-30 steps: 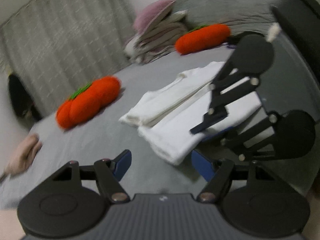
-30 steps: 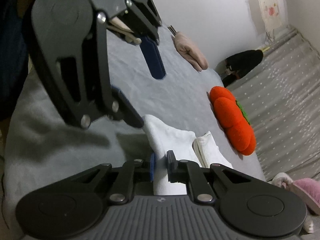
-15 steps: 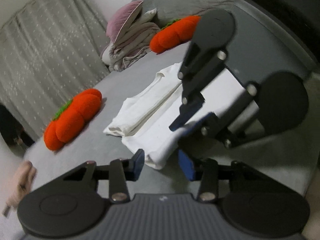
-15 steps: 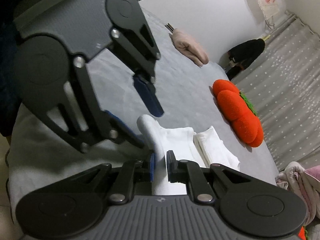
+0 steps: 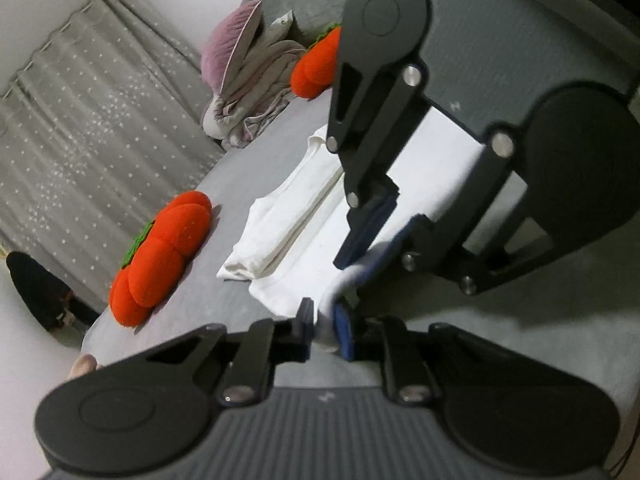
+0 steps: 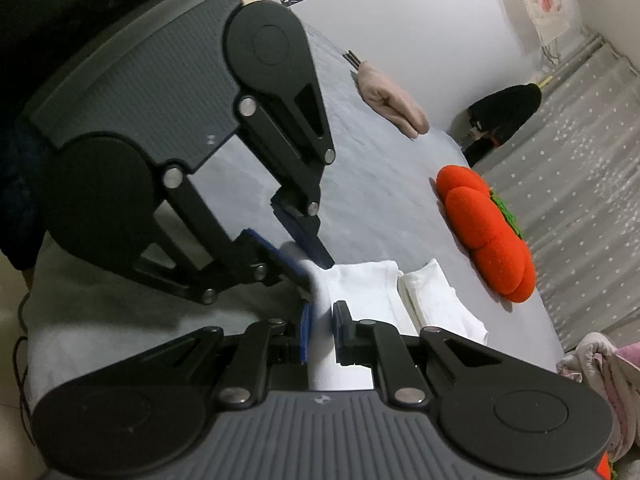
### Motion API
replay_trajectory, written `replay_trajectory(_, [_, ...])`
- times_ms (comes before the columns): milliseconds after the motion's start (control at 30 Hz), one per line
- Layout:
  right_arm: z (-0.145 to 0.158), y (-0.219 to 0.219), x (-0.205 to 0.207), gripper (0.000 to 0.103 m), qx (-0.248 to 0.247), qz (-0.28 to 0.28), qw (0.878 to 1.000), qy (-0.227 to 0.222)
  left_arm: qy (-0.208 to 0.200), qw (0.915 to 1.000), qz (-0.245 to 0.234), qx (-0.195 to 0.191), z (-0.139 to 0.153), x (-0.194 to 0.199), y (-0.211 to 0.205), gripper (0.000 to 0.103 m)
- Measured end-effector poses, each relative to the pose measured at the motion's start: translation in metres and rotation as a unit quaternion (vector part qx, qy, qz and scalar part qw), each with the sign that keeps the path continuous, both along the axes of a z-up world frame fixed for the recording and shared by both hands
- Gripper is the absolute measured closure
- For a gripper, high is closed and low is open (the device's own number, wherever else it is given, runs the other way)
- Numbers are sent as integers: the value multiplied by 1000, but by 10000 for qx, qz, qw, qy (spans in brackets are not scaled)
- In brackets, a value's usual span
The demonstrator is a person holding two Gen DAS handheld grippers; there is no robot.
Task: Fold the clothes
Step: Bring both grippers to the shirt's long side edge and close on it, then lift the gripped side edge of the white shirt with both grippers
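The white garment (image 5: 296, 240) lies folded into a long strip on the grey bed (image 5: 192, 296), its long axis running away from me toward the heaped bedding (image 5: 248, 96) at the far end, with a narrower folded part lying alongside it. My left gripper (image 5: 325, 326) has just been closing, and its blue pads now pinch the near corner of the cloth; my right gripper (image 6: 319, 330) is clamped on the same near edge just beside it, white fabric squeezed between its pads. Each wrist view shows the other gripper close in front, crossing the garment. The left view alone shows two orange pumpkin cushions (image 5: 160, 256), one beside the garment and one by the bedding. The right view alone shows a pink folded cloth (image 6: 392, 102) well apart near the wall, and only one cushion.
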State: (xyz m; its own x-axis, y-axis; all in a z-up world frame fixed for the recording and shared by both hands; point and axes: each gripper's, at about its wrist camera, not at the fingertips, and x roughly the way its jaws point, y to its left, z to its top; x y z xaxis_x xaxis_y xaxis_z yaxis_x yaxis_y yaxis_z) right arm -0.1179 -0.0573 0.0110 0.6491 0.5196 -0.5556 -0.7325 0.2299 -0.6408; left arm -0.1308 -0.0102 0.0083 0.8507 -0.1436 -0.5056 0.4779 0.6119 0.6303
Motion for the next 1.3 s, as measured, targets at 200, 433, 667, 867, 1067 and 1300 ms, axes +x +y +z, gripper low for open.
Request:
replay_trajectory(200, [-4,-9,0,92,-60,-69,9999,-135,-32,9998,183,-22,3,4,-3,91])
replay_trajectory(433, [-19,-39,0,92,-497,-316,9978,-309,77,9994,310,-116,5,3,0,91])
replay_trajectory(667, [-26,-123,15,92,-603,-1297,9896,-122,246,9981,488,-293,9,2,4,91])
replay_trajectory(867, [-22,-178,21,92,-583,-1992,9782,11,401,9964,645,-378,10,3,5,91])
replay_trajectory(1067, [-25,-201,22,92,-865,-2302,9691,-167,497,9941,786,-554,13,2,8,91])
replay_trajectory(1300, [-23,-221,12,92,-864,-2587,9620,-123,485,9937,827,-576,15,1,7,91])
